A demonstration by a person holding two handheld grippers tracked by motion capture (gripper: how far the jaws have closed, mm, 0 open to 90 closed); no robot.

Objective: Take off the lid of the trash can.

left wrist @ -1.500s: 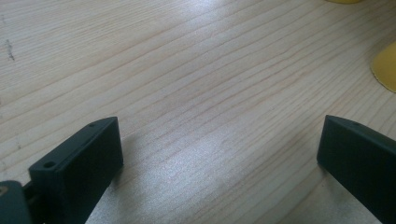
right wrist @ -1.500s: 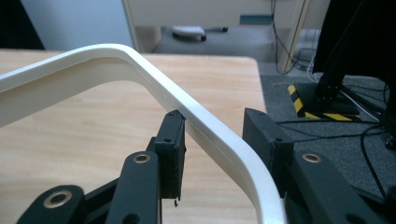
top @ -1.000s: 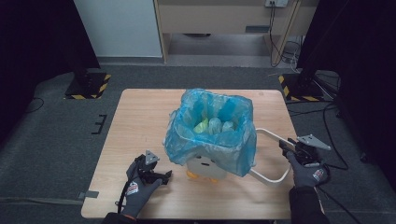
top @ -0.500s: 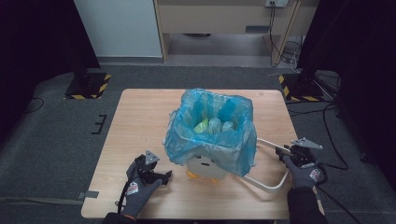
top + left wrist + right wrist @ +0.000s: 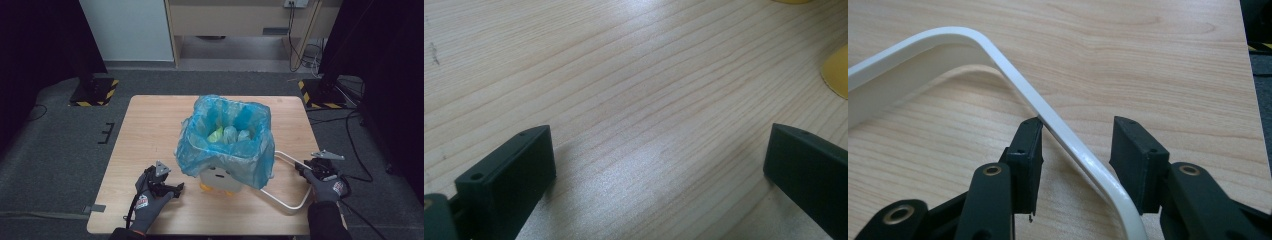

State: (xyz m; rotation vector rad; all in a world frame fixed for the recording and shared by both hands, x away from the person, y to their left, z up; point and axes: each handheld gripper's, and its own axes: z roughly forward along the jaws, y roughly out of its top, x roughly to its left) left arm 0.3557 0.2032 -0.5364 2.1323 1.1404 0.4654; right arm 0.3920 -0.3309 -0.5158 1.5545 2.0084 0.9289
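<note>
Because the white handle (image 5: 1048, 120) of the bin (image 5: 220, 177) lies swung down flat on the desk (image 5: 150, 125), the right gripper (image 5: 1075, 137) comes at it low, its jaws spread apart on either side of the bar with one jaw touching it and the other standing clear, so nothing is clamped yet. That straddling pose looks chosen so that a squeeze would catch the thin bar across its width, near the bend where it turns. In the high view the handle (image 5: 287, 182) reaches out from the bin's base toward the near right corner of the desk, and the right gripper (image 5: 320, 170) meets it there. The bin itself stands near the middle of the desk, lined with a blue bag (image 5: 225, 135) whose edge is folded over the rim and which holds pale and yellow-green rubbish. Well apart to the left, the left gripper (image 5: 162, 187) rests low over bare wood with its jaws wide and empty, seemingly waiting beside the bin's yellow feet (image 5: 836, 72).
</note>
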